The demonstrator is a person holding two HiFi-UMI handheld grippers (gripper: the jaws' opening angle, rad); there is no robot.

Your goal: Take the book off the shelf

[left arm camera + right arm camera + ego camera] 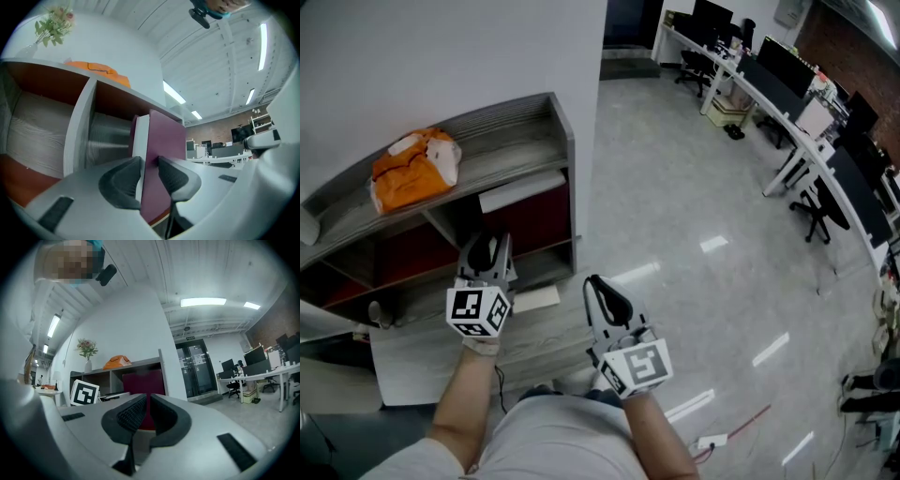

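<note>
A maroon book (532, 217) with white pages stands upright in the right-hand compartment of the grey shelf (565, 141). My left gripper (490, 246) reaches into that compartment. In the left gripper view its two dark pads sit against either side of the book (165, 150), one on the page edge and one on the cover, so the left gripper (149, 165) is shut on it. My right gripper (600, 289) hangs low to the right of the shelf, above the floor, shut and holding nothing. From the right gripper (147, 405) the book (143, 379) shows ahead in the shelf.
An orange bag (412, 173) lies on the shelf top, and a vase of flowers (87, 350) stands further left. A flat white sheet (534, 298) lies by the shelf's foot. The white wall (441, 56) backs the shelf. Desks with monitors and chairs (787, 84) line the far right.
</note>
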